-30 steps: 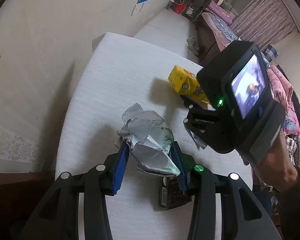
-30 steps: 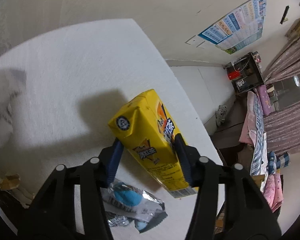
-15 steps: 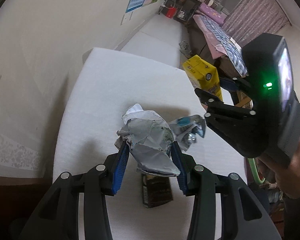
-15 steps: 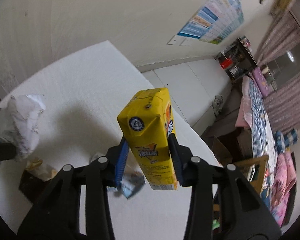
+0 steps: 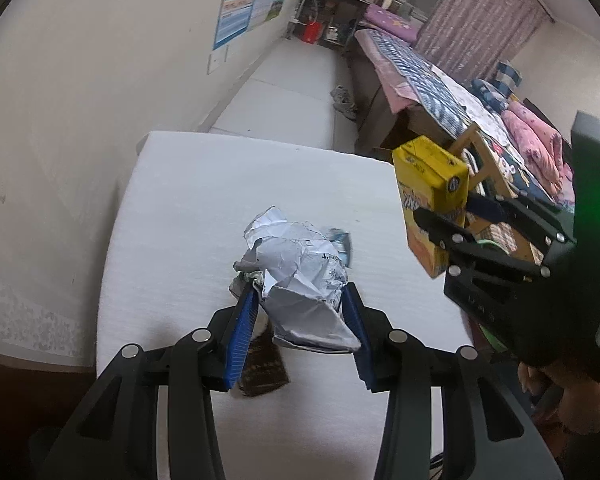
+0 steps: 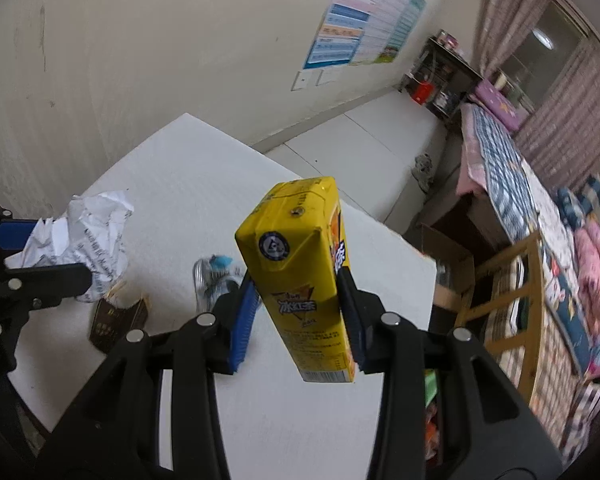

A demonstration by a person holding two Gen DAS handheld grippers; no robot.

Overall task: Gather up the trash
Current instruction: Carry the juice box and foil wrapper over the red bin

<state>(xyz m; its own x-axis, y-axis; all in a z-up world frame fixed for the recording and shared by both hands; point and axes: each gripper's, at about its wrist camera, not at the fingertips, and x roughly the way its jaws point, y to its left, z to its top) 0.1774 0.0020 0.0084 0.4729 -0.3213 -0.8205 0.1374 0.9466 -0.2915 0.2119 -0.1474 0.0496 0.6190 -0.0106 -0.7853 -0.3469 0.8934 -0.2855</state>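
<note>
My left gripper (image 5: 300,300) is shut on a crumpled ball of white printed paper (image 5: 296,264) and holds it above the white table (image 5: 188,200). It also shows in the right wrist view (image 6: 88,240). My right gripper (image 6: 298,288) is shut on a yellow drink carton (image 6: 300,264), held upright in the air over the table's right side; the carton also shows in the left wrist view (image 5: 430,200). A dark brown wrapper (image 6: 116,320) and a silver-blue foil wrapper (image 6: 214,276) lie on the table below.
A wall stands close along the table's left and far side. Beyond the table's right edge are a wooden chair (image 6: 512,280), a cardboard box (image 6: 448,256) and a bed with patterned bedding (image 5: 440,80). White floor lies behind the table.
Both grippers have risen from the table with their loads. The right gripper has carried the carton up and to the right, uncovering the foil wrapper. The brown wrapper stays on the table.
</note>
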